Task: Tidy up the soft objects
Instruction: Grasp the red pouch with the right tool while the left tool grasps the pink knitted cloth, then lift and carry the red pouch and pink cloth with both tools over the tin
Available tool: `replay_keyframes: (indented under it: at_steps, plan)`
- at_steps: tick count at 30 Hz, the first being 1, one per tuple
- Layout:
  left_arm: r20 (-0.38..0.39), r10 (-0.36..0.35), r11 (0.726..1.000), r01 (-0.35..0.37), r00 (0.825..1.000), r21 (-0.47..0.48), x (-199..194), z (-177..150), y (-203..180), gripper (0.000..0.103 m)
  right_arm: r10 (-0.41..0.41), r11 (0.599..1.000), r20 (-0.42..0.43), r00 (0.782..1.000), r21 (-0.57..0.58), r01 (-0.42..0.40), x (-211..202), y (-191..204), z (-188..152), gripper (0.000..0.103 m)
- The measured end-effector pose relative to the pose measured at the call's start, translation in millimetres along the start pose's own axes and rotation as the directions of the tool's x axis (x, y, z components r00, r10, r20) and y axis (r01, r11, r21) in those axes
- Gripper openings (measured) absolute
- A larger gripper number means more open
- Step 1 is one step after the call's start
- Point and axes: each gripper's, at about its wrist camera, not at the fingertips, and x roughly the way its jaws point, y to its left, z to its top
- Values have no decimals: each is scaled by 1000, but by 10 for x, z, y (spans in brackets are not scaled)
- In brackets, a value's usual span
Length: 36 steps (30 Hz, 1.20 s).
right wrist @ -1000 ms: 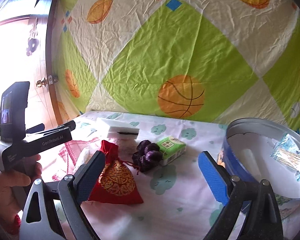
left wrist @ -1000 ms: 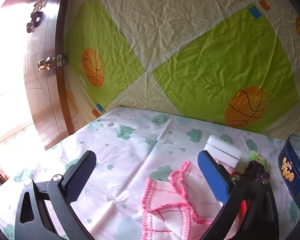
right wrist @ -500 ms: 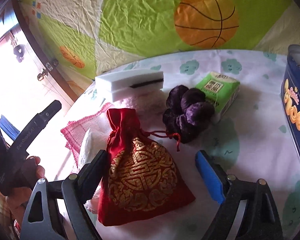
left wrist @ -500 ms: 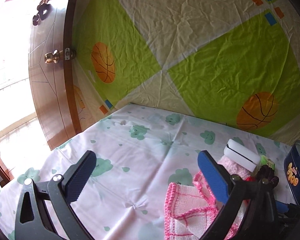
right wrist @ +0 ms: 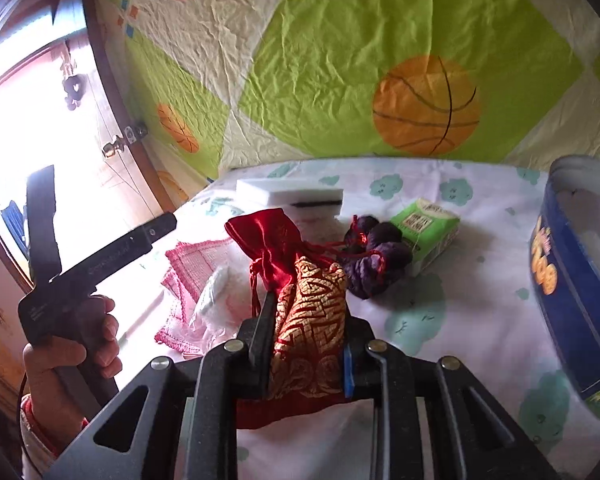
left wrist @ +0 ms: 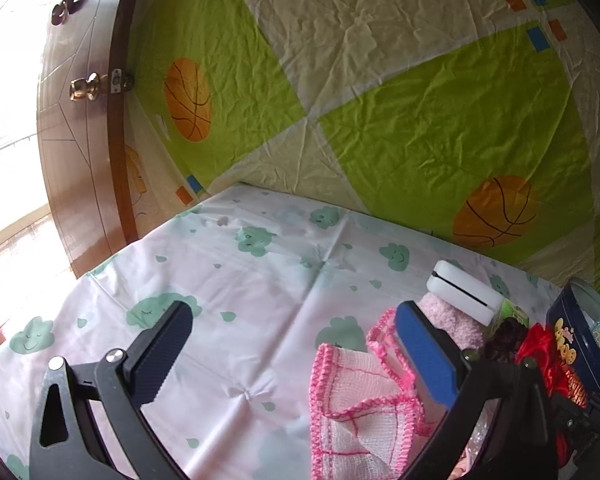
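A red satin pouch with gold pattern sits squeezed between the pads of my right gripper, whose jaws are closing on it. Its drawstring neck sticks up beyond the fingers. Behind it lie a purple scrunchie, a green box and a white block. A pink-edged cloth lies under the right finger of my left gripper, which is open and holds nothing. A fuzzy pink piece lies past the cloth.
A round blue tin stands open at the right, a small packet inside. A hand holds the left gripper's handle. A basketball-print sheet hangs behind the table; a wooden door is at the left.
My right gripper dropped onto the red pouch and its wide-open jaws closed on it, bunching the fabric. The left gripper turned slightly and stayed open.
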Motion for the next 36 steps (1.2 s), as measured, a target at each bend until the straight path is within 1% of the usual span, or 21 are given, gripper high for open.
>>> replay_keyframes:
  at_steps: [2, 3, 5, 6, 9, 12, 13, 15, 16, 17, 19, 20, 21, 22, 24, 27, 32, 34, 35, 36]
  plan:
    - [-30, -55, 998, 55, 998, 10, 24, -20, -62, 103, -75, 995, 84, 994, -57, 80, -173, 30, -22, 27]
    - [-41, -69, 997, 70, 997, 22, 33, -34, -102, 102, -127, 986, 129, 983, -89, 139, -256, 43, -45, 27]
    - [-70, -77, 995, 82, 995, 66, 65, -62, -204, 101, -181, 972, 176, 968, -117, 203, -344, 34, -69, 27]
    - [-80, -84, 992, 90, 993, 84, 74, -73, -247, 99, -190, 970, 186, 964, -116, 214, -368, 15, -73, 27]
    - [-109, -79, 988, 92, 991, 122, 113, -92, -336, 99, -194, 970, 193, 962, -108, 218, -419, -49, -76, 27]
    - [-180, -73, 986, 98, 981, 136, 238, -110, -375, 98, -194, 970, 190, 962, -107, 217, -434, -90, -72, 27]
    - [-200, -64, 986, 93, 978, 136, 279, -116, -377, 95, -195, 970, 188, 963, -106, 217, -437, -104, -66, 27]
    - [-230, -62, 988, 93, 971, 126, 333, -131, -355, 73, -197, 971, 181, 964, -102, 218, -402, -87, -73, 27]
    - [-246, -69, 988, 101, 967, 117, 356, -136, -342, 67, -195, 972, 175, 965, -100, 215, -396, -89, -77, 27]
    - [-262, -81, 988, 112, 962, 108, 387, -145, -333, 57, -195, 972, 170, 966, -96, 213, -392, -81, -90, 27]
    - [-296, -102, 986, 136, 950, 97, 439, -161, -329, 50, -191, 975, 166, 968, -86, 207, -387, -84, -92, 27]
    - [-307, -112, 984, 148, 945, 98, 454, -170, -341, 40, -191, 975, 165, 968, -84, 206, -383, -88, -85, 27]
    - [-311, -125, 981, 164, 942, 101, 453, -180, -357, 26, -191, 975, 164, 968, -83, 207, -382, -86, -80, 27]
    - [-308, -140, 978, 180, 941, 105, 440, -178, -377, 20, -193, 974, 164, 967, -84, 208, -382, -81, -80, 27]
    - [-275, -163, 973, 200, 948, 112, 359, -164, -394, 14, -195, 974, 167, 966, -86, 211, -386, -76, -83, 27]
    - [-223, -211, 966, 238, 952, 100, 237, -134, -368, 13, -201, 972, 177, 963, -82, 218, -405, -79, -90, 27]
    - [-133, -234, 967, 245, 963, 74, 69, -93, -294, 13, -208, 971, 190, 959, -77, 226, -430, -84, -99, 27]
    - [-130, -231, 968, 241, 964, 65, 78, -85, -274, 13, -213, 969, 195, 957, -80, 232, -435, -80, -102, 27]
    - [-144, -222, 971, 232, 964, 58, 116, -86, -265, 14, -214, 969, 195, 957, -80, 233, -436, -78, -106, 27]
    - [-166, -204, 976, 214, 965, 46, 168, -82, -250, 18, -214, 969, 195, 957, -81, 233, -435, -76, -105, 27]
